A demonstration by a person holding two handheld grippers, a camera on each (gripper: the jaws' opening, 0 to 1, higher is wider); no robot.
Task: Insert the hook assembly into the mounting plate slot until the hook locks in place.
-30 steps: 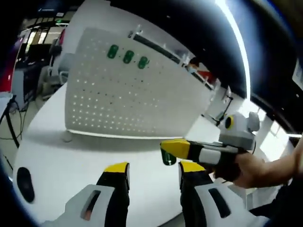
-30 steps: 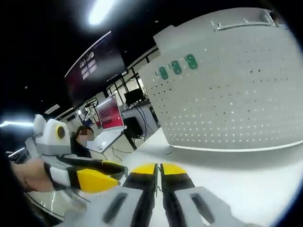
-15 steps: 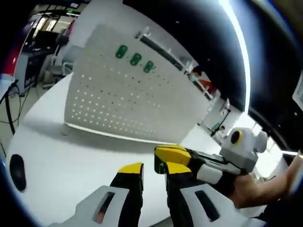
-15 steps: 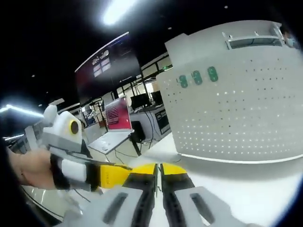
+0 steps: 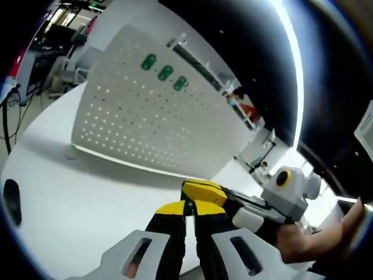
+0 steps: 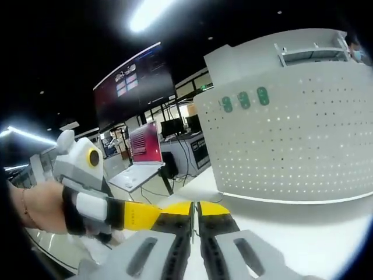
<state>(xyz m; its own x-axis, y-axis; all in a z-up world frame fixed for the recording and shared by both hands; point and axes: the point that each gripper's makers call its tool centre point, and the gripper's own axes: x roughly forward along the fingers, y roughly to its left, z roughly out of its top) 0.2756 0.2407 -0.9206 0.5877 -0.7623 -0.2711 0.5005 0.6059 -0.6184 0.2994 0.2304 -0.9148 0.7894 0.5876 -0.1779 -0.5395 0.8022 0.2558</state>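
Centrally, white perforated mounting plate [image 5: 157, 125] stands upright on white surface [image 5: 76, 192], three green oval hooks [image 5: 165, 73] in row near top edge. Left gripper [image 5: 187, 211] jaws nearly closed, right gripper [image 5: 201, 191] tip touching them. Right gripper [image 6: 194, 209] jaws closed; held item not discernible.

Under me runs a white table [image 5: 76, 192], with a dark oval thing [image 5: 11, 201] at its far left edge. At upper right, 1 long ceiling light [image 5: 297, 76] glares. In my right gripper view, a red screen [image 6: 145, 143] stands left of centre, with a big dark wall display [image 6: 134, 84] above it.
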